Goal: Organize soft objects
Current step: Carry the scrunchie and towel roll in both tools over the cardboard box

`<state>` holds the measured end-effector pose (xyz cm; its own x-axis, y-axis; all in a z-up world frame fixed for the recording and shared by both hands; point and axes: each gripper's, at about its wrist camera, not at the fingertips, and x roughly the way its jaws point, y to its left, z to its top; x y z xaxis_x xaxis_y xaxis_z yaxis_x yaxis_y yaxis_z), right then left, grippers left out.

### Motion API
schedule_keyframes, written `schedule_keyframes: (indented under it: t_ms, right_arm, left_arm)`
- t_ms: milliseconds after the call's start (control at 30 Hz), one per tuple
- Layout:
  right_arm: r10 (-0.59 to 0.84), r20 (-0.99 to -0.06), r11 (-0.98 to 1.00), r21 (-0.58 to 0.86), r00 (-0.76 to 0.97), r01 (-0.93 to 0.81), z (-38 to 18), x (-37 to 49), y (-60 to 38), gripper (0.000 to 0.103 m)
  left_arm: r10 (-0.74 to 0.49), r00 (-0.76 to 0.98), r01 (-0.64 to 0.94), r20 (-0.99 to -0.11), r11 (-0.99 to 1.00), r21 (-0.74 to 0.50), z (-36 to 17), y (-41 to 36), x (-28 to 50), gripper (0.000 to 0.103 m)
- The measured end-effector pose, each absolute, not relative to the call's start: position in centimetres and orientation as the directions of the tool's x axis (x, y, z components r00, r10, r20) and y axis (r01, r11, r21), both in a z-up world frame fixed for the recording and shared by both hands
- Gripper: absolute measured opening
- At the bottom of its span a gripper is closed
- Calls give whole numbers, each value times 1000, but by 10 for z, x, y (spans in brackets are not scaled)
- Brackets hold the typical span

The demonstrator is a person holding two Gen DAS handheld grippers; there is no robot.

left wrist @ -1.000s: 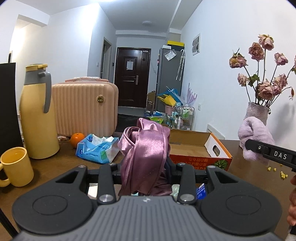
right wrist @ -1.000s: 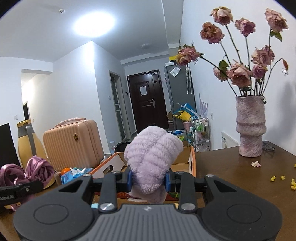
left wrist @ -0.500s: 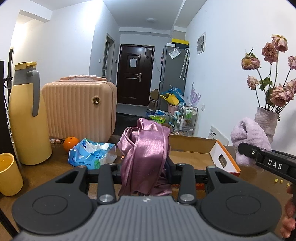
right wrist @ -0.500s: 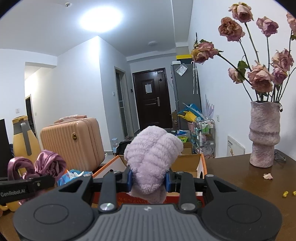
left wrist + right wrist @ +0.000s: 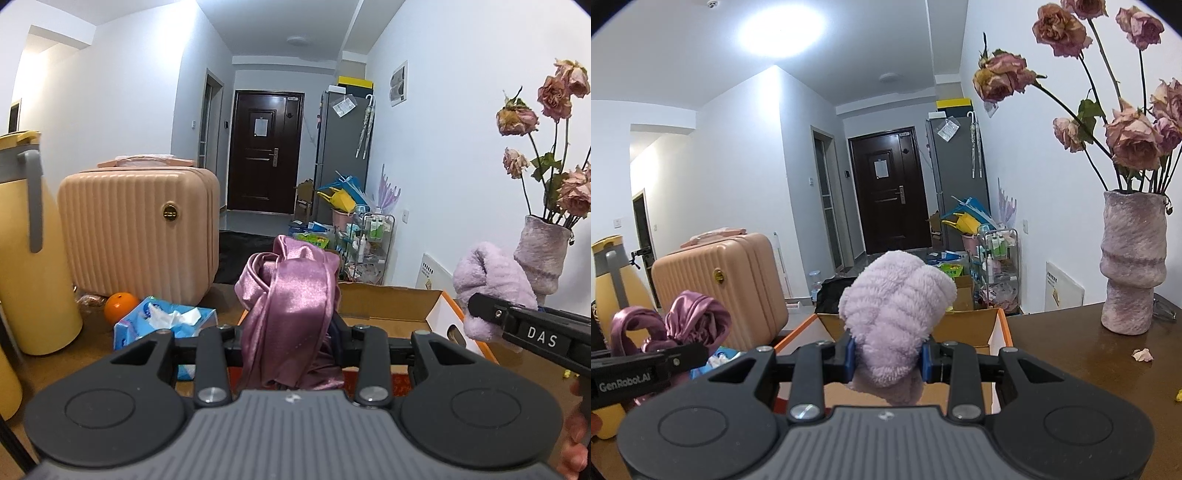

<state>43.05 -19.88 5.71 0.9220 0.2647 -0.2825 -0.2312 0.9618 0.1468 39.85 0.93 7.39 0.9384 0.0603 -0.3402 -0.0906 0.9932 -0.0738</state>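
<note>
Satin cloth (image 5: 291,306): pink-purple, bunched, upright; you hold it over the cardboard box's (image 5: 391,302) near edge.
Fluffy towel (image 5: 897,317): lilac, rolled; you hold it above the box's near edge.

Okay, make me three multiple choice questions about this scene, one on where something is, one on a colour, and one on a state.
1. Where is the orange?
A. in the cardboard box
B. on the table by the pink suitcase
C. in the vase

2. What colour is the fluffy towel?
A. lilac
B. green
C. white

3. The left gripper is:
A. open and empty
B. shut on the satin cloth
C. shut on a mug

Answers: B, it lies at the pink suitcase's foot; A, pale purple pile; B, cloth is pinched between its fingers.
</note>
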Motion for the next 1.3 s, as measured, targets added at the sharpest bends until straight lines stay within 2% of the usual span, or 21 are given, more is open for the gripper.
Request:
schedule_keyframes:
  t_ms: [500,1033,1300]
  right_arm:
    - [247,-359,969,102,900,-225,46,487,-189,31]
    - [227,-471,972,61,853,-226,3,525,-169,32]
    - [232,-490,972,82,840,-221,-6,531,-169,32]
  left_arm:
    - [76,921,-98,-382,995,-37,58,7,470,38]
    - [119,877,-125,-466,992,18,23,9,529,38]
    - [136,878,-143,-459,990,21,9,12,537,38]
